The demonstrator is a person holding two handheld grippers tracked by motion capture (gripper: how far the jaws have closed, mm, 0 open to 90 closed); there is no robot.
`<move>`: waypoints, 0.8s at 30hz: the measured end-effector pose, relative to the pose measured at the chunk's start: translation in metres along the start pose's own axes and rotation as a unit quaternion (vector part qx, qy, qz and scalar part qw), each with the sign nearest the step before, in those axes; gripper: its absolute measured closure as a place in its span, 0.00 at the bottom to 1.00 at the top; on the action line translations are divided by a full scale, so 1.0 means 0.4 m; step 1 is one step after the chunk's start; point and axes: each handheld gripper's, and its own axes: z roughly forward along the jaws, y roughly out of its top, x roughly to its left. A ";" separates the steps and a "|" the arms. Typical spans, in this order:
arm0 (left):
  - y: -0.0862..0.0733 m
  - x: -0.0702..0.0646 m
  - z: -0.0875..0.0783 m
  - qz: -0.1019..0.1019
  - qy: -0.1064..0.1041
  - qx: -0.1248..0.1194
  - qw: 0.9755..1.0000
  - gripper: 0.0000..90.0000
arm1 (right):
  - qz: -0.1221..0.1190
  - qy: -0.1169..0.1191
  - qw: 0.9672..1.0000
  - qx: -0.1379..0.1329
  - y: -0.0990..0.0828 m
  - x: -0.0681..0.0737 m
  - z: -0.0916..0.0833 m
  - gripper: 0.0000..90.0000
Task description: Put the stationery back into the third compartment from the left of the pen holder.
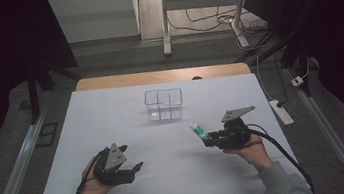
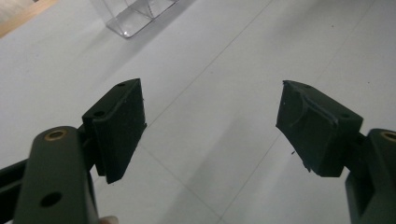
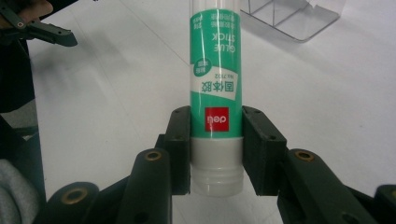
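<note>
On the right side of the white table point(image 1: 112, 120), the right gripper point(image 1: 209, 140) held a glue stick point(image 1: 198, 130). Its two black jaws were closed on the stick near its grey end, one on each side. In the right gripper view, the glue stick point(image 3: 215, 93) ran straight away from the gripper, with the grey end close to the camera and the green part going off toward the far side. The words on the label looked upside down there. From the high view, the stick's long way leaned up and to the far left, and its white tip pointed toward the box point(image 1: 164, 105). The stick was up off the table, near the right hand point(image 1: 247, 148), and a little way from the box.

The box was clear, with thin walls that split it into small parts. It sat on the far middle of the table. I saw nothing inside the parts that showed. A corner of the box point(image 3: 292, 18) showed at the far right in the right gripper view, and a corner of the box point(image 2: 135, 14) at the far left in the left gripper view.

The left gripper point(image 1: 136, 167) was on the near left, above the table. Its jaws stood wide apart, with only bare table between them.
</note>
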 end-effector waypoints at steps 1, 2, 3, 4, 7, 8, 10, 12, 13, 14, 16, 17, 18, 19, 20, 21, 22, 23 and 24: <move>0.004 -0.003 0.003 0.003 0.000 0.001 1.000 0.26 | -0.001 0.001 1.000 0.002 0.002 0.002 0.005 0.72; 0.007 -0.006 0.006 0.005 -0.001 0.000 1.000 0.26 | -0.001 0.002 1.000 0.005 0.004 0.006 0.010 0.72; 0.010 -0.008 0.008 0.008 -0.002 0.002 1.000 0.26 | -0.003 0.001 1.000 0.007 0.005 0.009 0.015 0.72; 0.013 -0.010 0.010 0.009 -0.003 0.001 1.000 0.26 | -0.006 0.001 1.000 0.010 0.007 0.012 0.021 0.72; 0.022 -0.013 0.012 0.012 -0.004 -0.001 1.000 0.26 | -0.009 0.004 1.000 0.012 0.010 0.020 0.032 0.72; 0.025 -0.013 0.013 0.014 -0.005 -0.002 1.000 0.26 | -0.008 0.006 1.000 0.011 0.011 0.022 0.034 0.72; 0.031 -0.013 0.015 0.016 -0.006 -0.004 1.000 0.26 | -0.011 0.002 1.000 0.013 0.012 0.026 0.035 0.72; 0.037 -0.016 0.017 0.019 -0.005 -0.005 1.000 0.27 | -0.014 -0.001 1.000 0.014 0.015 0.031 0.036 0.72; 0.040 -0.017 0.017 0.022 -0.005 -0.006 1.000 0.27 | -0.017 -0.002 1.000 0.014 0.017 0.034 0.037 0.72; 0.043 -0.018 0.018 0.024 -0.006 -0.007 1.000 0.27 | -0.020 -0.001 1.000 0.015 0.019 0.036 0.038 0.72; 0.046 -0.022 0.022 0.030 -0.006 -0.006 1.000 0.27 | -0.024 -0.003 1.000 0.018 0.023 0.043 0.041 0.72; 0.047 -0.024 0.024 0.033 -0.006 -0.004 0.999 0.27 | -0.026 -0.001 0.999 0.020 0.024 0.046 0.044 0.72; 0.047 -0.026 0.026 0.034 -0.004 -0.002 0.999 0.27 | -0.027 -0.001 0.999 0.023 0.025 0.048 0.047 0.72; 0.048 -0.027 0.027 0.036 -0.004 -0.002 0.999 0.27 | -0.028 0.001 0.999 0.025 0.025 0.049 0.050 0.72; 0.049 -0.028 0.028 0.038 -0.005 -0.001 0.999 0.27 | -0.030 0.000 0.999 0.028 0.026 0.050 0.055 0.72; 0.050 -0.030 0.031 0.036 -0.004 -0.001 0.999 0.27 | -0.030 0.002 0.999 0.032 0.027 0.051 0.059 0.72; 0.051 -0.029 0.032 0.040 -0.003 0.001 0.999 0.27 | -0.032 0.001 0.999 0.036 0.028 0.052 0.064 0.72; 0.053 -0.030 0.033 0.041 -0.003 0.001 0.999 0.27 | -0.036 -0.001 0.999 0.041 0.029 0.054 0.067 0.72; 0.055 -0.033 0.035 0.041 -0.004 0.000 0.999 0.27 | -0.039 0.000 0.998 0.044 0.030 0.056 0.070 0.72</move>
